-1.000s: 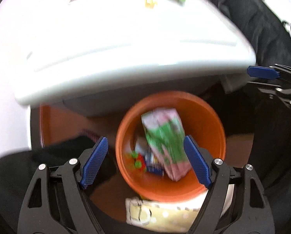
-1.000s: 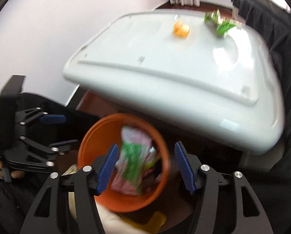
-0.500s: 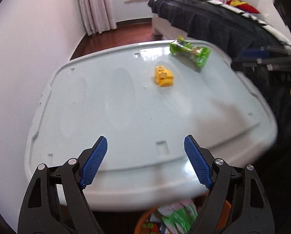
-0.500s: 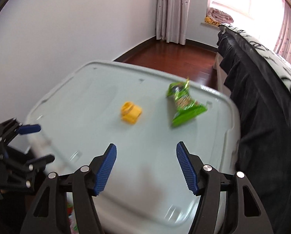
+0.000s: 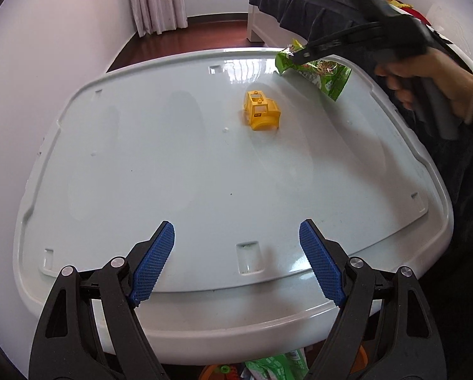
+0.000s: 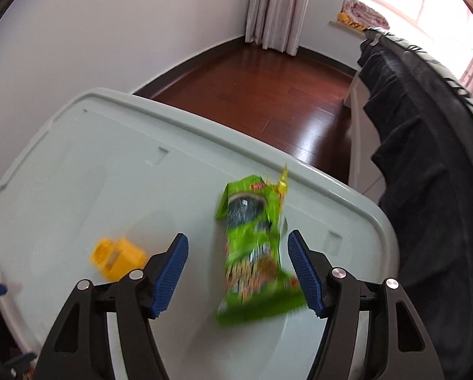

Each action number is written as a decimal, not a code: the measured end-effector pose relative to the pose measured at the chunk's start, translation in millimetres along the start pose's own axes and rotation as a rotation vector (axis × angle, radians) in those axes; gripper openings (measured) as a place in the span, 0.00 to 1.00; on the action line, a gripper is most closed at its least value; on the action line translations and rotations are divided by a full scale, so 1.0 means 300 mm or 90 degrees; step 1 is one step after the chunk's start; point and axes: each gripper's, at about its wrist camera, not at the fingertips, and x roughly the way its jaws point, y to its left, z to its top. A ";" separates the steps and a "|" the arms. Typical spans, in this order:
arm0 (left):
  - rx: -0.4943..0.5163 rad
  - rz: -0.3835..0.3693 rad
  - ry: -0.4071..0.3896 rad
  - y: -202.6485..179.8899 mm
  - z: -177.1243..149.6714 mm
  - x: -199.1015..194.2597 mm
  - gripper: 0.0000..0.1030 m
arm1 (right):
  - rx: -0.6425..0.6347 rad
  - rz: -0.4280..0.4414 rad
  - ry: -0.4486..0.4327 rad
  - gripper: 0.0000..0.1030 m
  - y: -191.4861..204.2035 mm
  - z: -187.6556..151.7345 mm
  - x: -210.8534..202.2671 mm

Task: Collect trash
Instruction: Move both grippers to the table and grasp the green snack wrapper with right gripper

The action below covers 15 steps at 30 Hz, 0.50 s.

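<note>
Green snack wrapper (image 6: 255,247) lies between right gripper's (image 6: 238,274) opening jaws, untouched.

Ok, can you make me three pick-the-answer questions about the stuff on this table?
1. Where is the green snack packet?
A. between the right hand-held gripper's fingers
B. on the floor
C. on the bed

2. What colour is the toy truck?
A. red
B. yellow
C. blue

3. How are the left hand-held gripper's jaws?
A. shut on the truck
B. open, holding nothing
C. shut on the packet

Answers: 1 A, the blue pads flank it on the white table; 2 B, its body is yellow; 3 B, only bare tabletop between them.
</note>
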 end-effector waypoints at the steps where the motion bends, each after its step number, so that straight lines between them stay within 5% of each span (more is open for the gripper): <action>1: 0.001 0.002 0.000 0.002 0.002 0.002 0.77 | -0.001 0.001 0.011 0.64 -0.002 0.011 0.035; 7: 0.005 0.006 0.004 -0.006 -0.004 0.010 0.77 | -0.017 -0.002 0.037 0.65 -0.010 0.033 0.125; 12: -0.003 0.002 0.008 -0.002 -0.003 0.014 0.77 | 0.015 0.031 0.042 0.54 -0.037 0.012 0.157; 15: -0.004 0.003 0.006 0.003 -0.004 0.013 0.77 | 0.044 0.033 0.031 0.38 -0.048 0.011 0.154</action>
